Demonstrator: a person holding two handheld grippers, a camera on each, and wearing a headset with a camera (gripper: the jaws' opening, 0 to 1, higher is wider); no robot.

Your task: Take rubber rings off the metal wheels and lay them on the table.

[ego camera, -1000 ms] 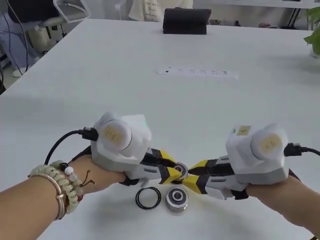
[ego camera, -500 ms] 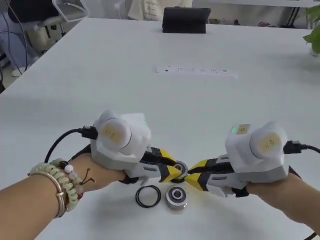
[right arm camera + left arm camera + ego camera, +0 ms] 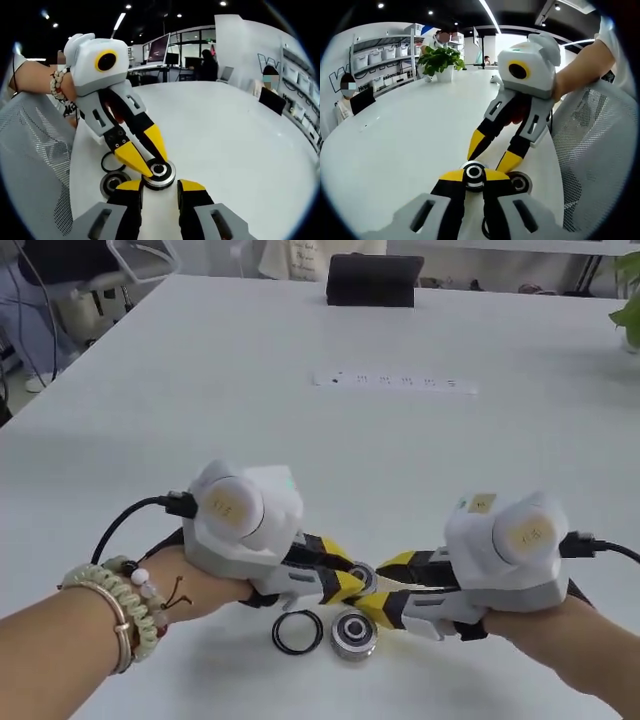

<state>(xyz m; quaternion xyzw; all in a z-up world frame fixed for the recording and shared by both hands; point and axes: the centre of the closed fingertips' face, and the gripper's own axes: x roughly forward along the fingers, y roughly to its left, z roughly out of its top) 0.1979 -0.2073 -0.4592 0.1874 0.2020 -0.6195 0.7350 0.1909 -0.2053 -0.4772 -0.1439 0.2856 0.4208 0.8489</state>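
Open office: long white table (image 3: 420, 455), monitors (image 3: 159, 48), shelving (image 3: 379, 56).

In the head view yellow jaws hide most of the held wheel (image 3: 361, 578) and the edge cuts off the plant (image 3: 630, 312); in the left gripper view a jaw half covers the second wheel (image 3: 521, 182).

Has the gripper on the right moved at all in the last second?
Yes, slightly. The right gripper has slid a little left and lower in the head view, nearer the loose metal wheel, which stayed put.
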